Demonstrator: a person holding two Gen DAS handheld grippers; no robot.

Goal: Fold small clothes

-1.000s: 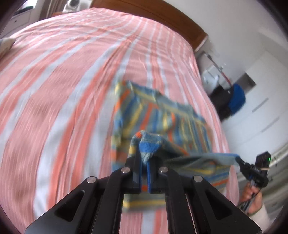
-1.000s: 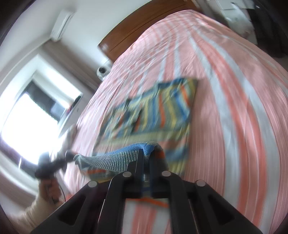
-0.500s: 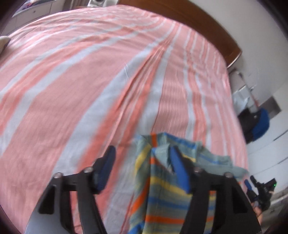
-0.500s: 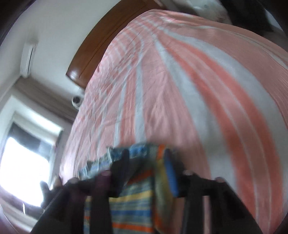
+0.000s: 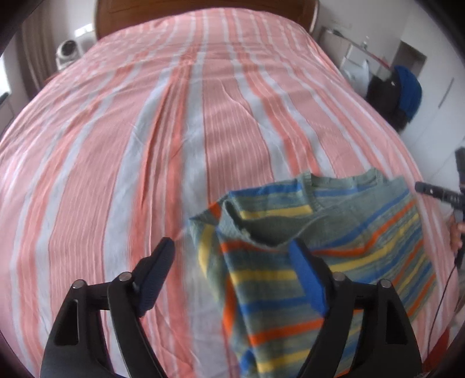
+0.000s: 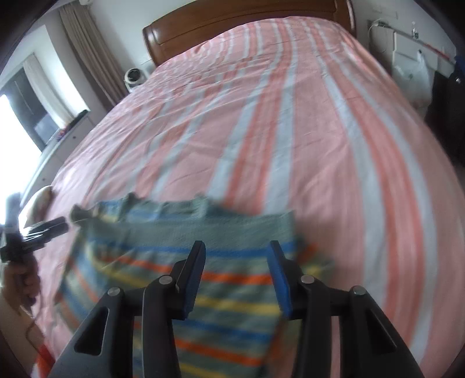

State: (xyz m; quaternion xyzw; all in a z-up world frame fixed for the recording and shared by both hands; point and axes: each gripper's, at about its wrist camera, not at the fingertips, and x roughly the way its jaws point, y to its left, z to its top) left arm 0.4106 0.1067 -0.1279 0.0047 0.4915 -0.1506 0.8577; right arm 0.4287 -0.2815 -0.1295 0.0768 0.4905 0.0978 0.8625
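A small striped garment, grey-green with blue, yellow and orange bands, lies folded over on the pink-and-white striped bed. My left gripper is open and empty, just above the garment's left edge. The right gripper shows at the far right of that view. In the right wrist view my right gripper is open and empty above the garment. The left gripper shows at the far left there, beside the garment's far corner.
A wooden headboard stands at the far end of the bed. A white round device sits left of it. White furniture and a dark chair with blue cloth stand on the right. A window lies to the left.
Both grippers were shut on the garment's edge and carried it over the rest. They have opened and let go, and the garment now lies doubled on the bed.
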